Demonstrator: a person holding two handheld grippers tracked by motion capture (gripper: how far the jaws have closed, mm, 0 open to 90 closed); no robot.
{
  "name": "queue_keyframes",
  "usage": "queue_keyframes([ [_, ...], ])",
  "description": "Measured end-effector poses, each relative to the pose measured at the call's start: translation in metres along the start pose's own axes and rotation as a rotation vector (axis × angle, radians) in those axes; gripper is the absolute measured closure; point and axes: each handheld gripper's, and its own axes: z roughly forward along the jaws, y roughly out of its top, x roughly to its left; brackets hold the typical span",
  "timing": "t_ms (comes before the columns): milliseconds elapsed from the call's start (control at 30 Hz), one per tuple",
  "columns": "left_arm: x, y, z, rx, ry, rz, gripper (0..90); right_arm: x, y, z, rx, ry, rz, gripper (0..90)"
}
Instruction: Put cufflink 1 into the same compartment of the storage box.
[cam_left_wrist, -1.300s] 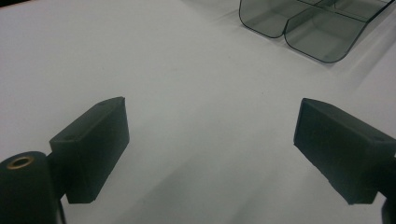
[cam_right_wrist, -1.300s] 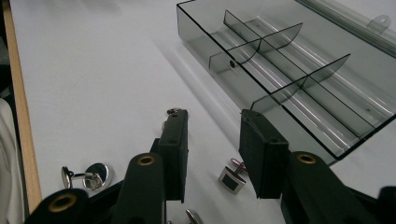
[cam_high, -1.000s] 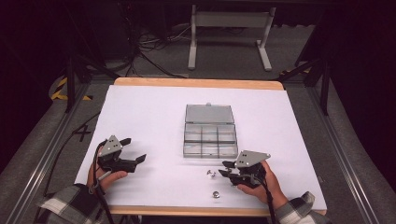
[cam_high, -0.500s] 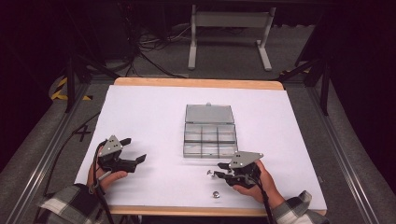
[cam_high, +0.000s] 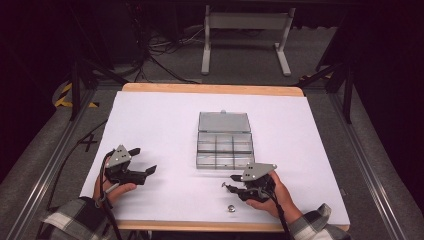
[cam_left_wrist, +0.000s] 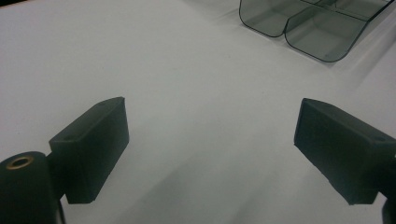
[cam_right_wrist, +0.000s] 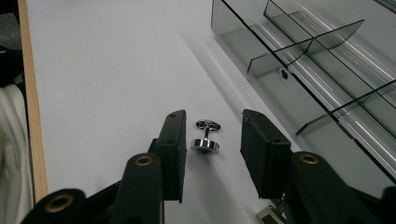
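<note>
A small silver stud with two round ends lies on the white table between my right gripper's jaws. The jaws have just been opening and neither pad touches the stud. In the high view the right gripper is low at the front, just before the clear compartment box, whose lid stands open. The box's empty compartments run along the right of the right gripper view. My left gripper rests at the front left, open wide with nothing between its pads.
A second small metal piece lies near the table's front edge, toward me from the right gripper. Another silver bit sits under the right jaw. One corner of the box is ahead of the left gripper. A wooden edge borders the table.
My right gripper has shifted a little to the left, over the small metal pieces, and its jaws stand wider apart. The left gripper has not moved.
</note>
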Motion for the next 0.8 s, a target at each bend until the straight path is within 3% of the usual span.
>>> queue_keyframes([
  [333,0.0,0.0,0.0,0.003,0.001,0.004,10.8,0.003,0.003,0.005,0.001,0.007,0.007,59.5],
  [800,0.0,0.0,0.0,0.005,0.0,0.004,10.8,0.006,0.005,0.015,0.043,0.025,-0.007,62.2],
])
